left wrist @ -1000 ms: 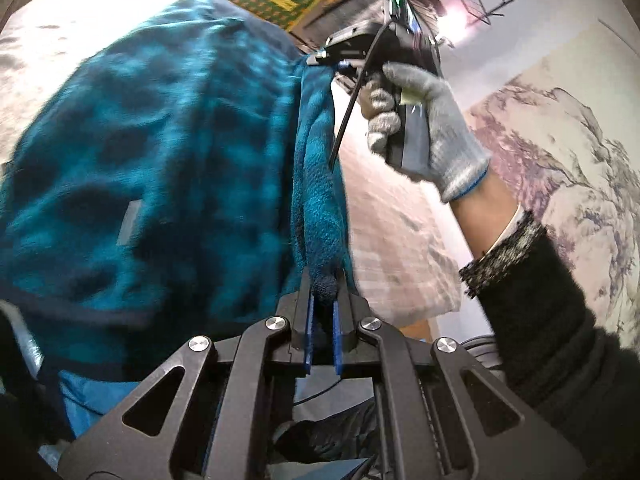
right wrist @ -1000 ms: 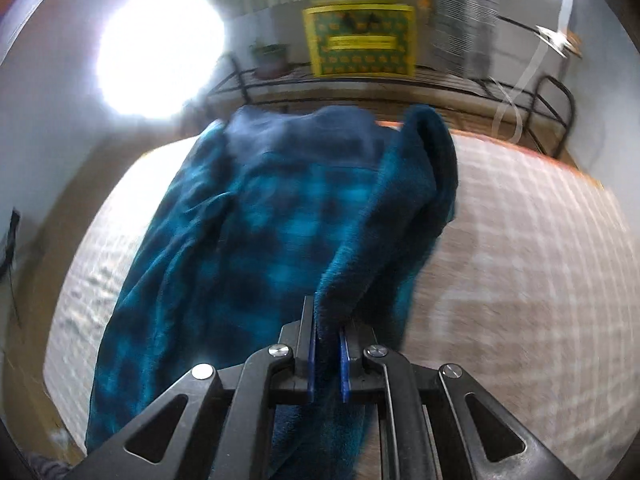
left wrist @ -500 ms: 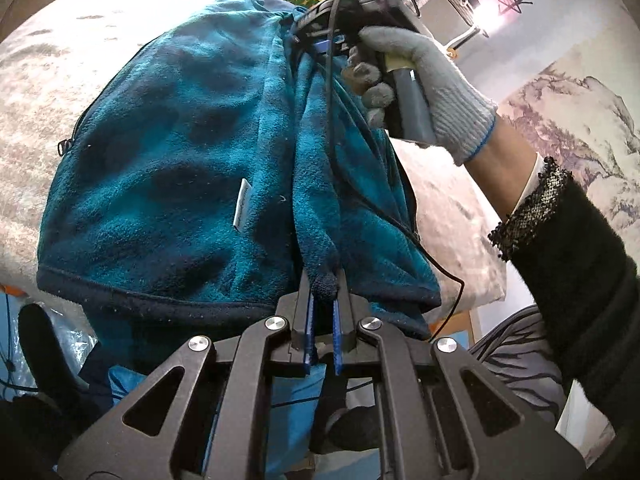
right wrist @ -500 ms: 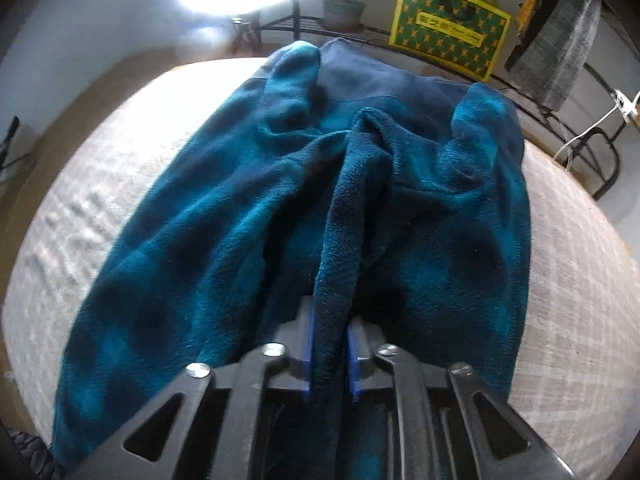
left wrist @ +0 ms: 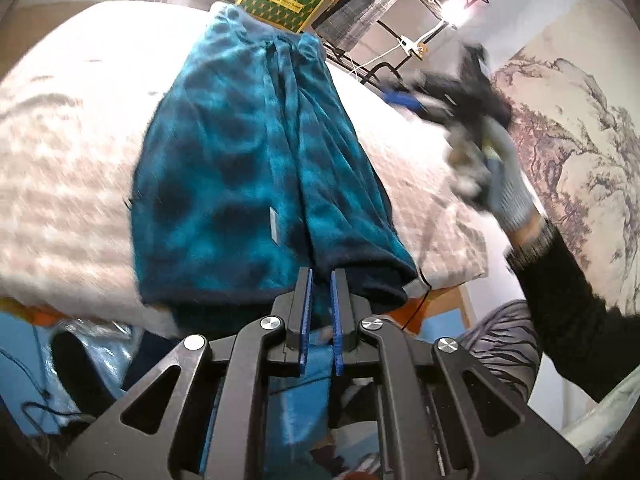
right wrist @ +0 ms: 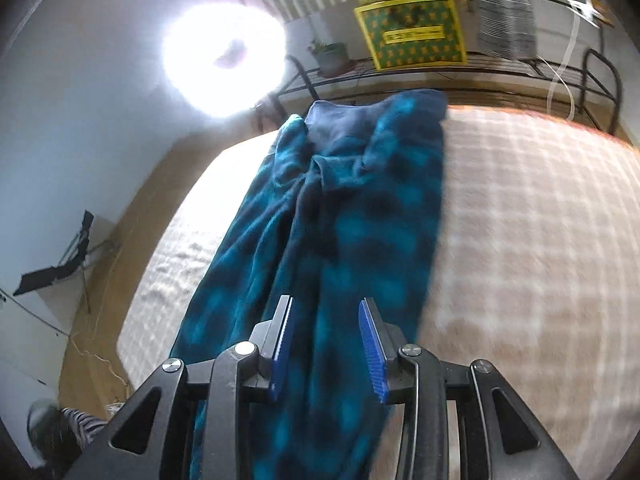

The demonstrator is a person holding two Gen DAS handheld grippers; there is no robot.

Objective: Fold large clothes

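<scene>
Garment count: we see one teal fleece garment (right wrist: 340,216) lying folded lengthwise on one bed (right wrist: 520,220). Both grippers (left gripper (left wrist: 320,280), right gripper (right wrist: 326,312)) have just been opening, gripping nothing.

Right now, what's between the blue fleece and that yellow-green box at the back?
In the right wrist view, the fleece reaches the bed's far edge; beyond it only a black metal rack separates it from the box, which stands on the rack.
</scene>
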